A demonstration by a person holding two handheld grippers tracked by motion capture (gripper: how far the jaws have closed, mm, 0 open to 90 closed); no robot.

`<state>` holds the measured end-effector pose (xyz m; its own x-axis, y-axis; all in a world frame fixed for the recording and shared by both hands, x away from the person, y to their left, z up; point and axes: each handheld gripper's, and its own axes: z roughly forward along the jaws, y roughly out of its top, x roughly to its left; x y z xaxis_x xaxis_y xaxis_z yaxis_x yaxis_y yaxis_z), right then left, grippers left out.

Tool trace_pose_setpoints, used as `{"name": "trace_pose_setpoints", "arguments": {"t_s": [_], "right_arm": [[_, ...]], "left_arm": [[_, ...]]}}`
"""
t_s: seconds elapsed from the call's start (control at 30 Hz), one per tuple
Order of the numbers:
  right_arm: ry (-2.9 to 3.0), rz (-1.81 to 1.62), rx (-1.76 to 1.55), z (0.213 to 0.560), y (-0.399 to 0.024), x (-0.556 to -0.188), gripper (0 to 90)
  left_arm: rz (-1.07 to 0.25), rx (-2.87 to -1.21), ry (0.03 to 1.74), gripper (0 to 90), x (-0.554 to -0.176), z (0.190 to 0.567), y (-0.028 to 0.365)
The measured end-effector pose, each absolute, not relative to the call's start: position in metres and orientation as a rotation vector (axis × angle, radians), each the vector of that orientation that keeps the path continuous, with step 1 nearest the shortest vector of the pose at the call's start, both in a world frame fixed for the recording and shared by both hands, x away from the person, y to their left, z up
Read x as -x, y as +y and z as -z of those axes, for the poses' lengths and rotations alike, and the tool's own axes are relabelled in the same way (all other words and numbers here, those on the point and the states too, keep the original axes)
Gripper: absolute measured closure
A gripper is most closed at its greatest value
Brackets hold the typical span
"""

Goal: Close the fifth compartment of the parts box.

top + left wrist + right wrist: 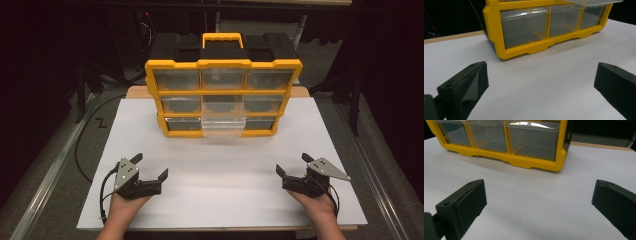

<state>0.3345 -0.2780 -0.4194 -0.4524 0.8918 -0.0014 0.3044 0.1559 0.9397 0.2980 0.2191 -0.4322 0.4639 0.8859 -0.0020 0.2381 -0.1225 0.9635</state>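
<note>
Resting both hands on the near table (220, 200) — left gripper (150, 167) and right gripper (292, 165) spread wide, empty. Yellow drawer cabinet (223, 63) stands far centre, its bottom middle drawer (223, 125) pulled out. Probably the starting step; next calls for reaching that drawer.

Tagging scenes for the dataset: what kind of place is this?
Probably a lab data-collection bench, not a home or shop: a white-topped table in a dark room, a lone yellow drawer organizer as the prop, and cables on the floor beside it.
</note>
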Motion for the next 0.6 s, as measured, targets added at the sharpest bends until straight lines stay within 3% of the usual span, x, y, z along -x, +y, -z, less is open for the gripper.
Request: {"name": "trace_pose_setpoints", "arguments": {"t_s": [0.6], "right_arm": [[1.861,-1.250,-1.114,0.4223,-0.2760,-0.3447,1.0]], "left_arm": [[-0.737,-1.664,0.987,0.1,-0.3001,0.4344,0.2158]]}}
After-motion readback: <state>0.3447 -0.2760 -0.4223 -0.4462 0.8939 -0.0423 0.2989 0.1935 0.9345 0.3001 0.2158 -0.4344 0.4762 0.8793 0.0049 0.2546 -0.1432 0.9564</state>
